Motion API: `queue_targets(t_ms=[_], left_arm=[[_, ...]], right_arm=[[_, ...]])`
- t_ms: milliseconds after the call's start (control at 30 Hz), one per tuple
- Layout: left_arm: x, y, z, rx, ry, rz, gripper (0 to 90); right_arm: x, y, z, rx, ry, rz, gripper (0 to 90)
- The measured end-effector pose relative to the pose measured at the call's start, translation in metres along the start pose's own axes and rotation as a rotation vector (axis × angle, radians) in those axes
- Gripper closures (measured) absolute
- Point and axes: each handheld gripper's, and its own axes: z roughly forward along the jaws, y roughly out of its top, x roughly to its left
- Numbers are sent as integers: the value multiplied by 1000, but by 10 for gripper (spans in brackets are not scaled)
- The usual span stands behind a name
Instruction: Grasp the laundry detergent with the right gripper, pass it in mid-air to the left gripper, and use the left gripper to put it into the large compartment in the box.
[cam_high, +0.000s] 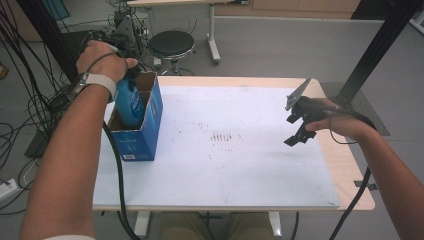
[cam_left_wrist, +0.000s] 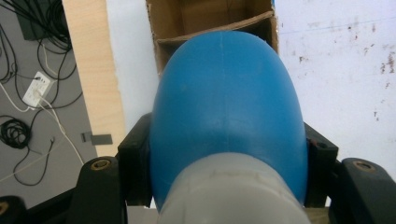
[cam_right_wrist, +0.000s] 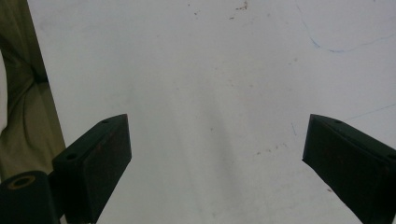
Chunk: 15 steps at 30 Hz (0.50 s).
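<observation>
- In the high view my left gripper (cam_high: 131, 75) sits at about ten o'clock on the table, with my hand wrapped over it so that little of the tool itself shows.
- It is clamped on a blue bottle (cam_high: 131, 102); in the left gripper view the two black jaws press against both flanks of the bottle (cam_left_wrist: 226, 107), just above its grey cap (cam_left_wrist: 231, 189).
- The bottle stands upright, its lower part inside an open blue cardboard box (cam_high: 145, 132), which rests on the white table (cam_high: 225, 170) near the far left corner.
- Looking along the left gripper, I see brown cardboard dividers splitting the box (cam_left_wrist: 210, 21) into compartments, and the bottle's base points into the nearest one; I cannot tell whether it touches the bottom.
- My right gripper (cam_high: 296, 131) is at about three o'clock, well apart from the box, raised a little over the table.
- In the right gripper view its jaws stand wide with nothing between them, just the bare white surface (cam_right_wrist: 210, 93) with a few faint brown specks.
- A patch of brown marks (cam_high: 223, 137) lies near the table's centre, between the two grippers.
- A round black stool (cam_high: 171, 44) stands on the floor past the far edge, at about eleven o'clock.
</observation>
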Motion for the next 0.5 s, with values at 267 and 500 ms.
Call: queue_targets(t_ms=[267, 500], left_arm=[[0, -1, 17, -1, 9, 8, 374], [1, -4, 33, 3, 2, 9, 373]], right_arm=[[0, -1, 3, 6, 4, 5, 78], [0, -2, 7, 15, 9, 7, 78]])
